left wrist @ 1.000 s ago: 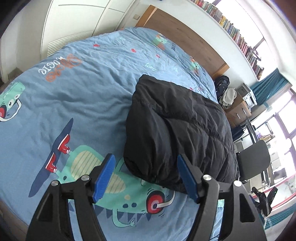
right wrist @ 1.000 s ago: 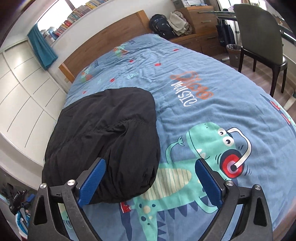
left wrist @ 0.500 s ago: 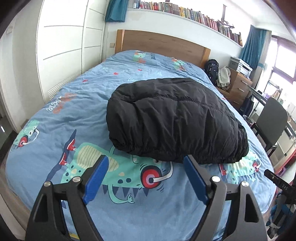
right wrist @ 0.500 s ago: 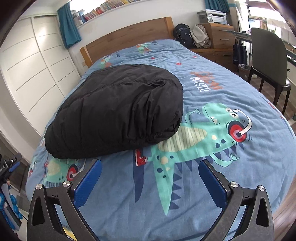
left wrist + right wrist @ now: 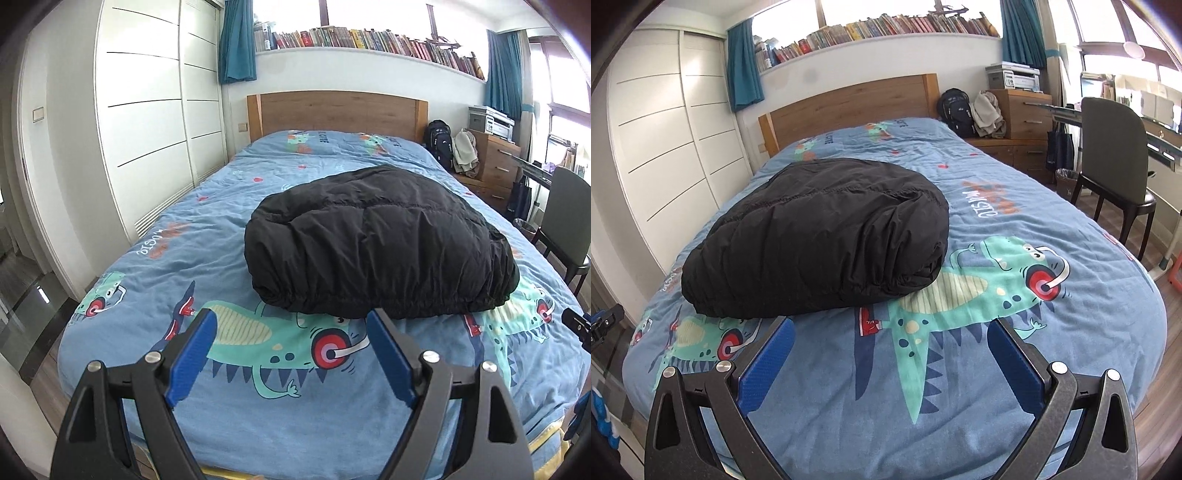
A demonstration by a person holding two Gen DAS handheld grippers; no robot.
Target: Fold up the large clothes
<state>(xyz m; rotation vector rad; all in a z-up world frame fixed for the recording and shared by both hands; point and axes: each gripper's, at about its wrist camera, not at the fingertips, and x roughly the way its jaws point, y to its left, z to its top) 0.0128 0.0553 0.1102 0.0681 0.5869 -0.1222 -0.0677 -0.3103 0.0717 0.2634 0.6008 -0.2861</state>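
Note:
A black puffy jacket [image 5: 376,243] lies folded into a thick bundle in the middle of the bed [image 5: 155,280], which has a blue dinosaur-print cover. It also shows in the right wrist view [image 5: 820,236]. My left gripper [image 5: 291,336] is open and empty, held back over the foot of the bed, apart from the jacket. My right gripper [image 5: 890,350] is open and empty, also over the foot of the bed, short of the jacket. A tip of the right gripper shows at the right edge of the left wrist view [image 5: 578,325].
White wardrobe doors [image 5: 147,122] stand left of the bed. A wooden headboard [image 5: 336,114] is at the far end. A dark chair [image 5: 1115,155], a desk, a wooden dresser [image 5: 1023,114] and a black backpack [image 5: 955,110] stand to the right.
Both grippers have drawn back and levelled from just over the jacket to the foot of the bed. Both stayed open. The jacket has not moved.

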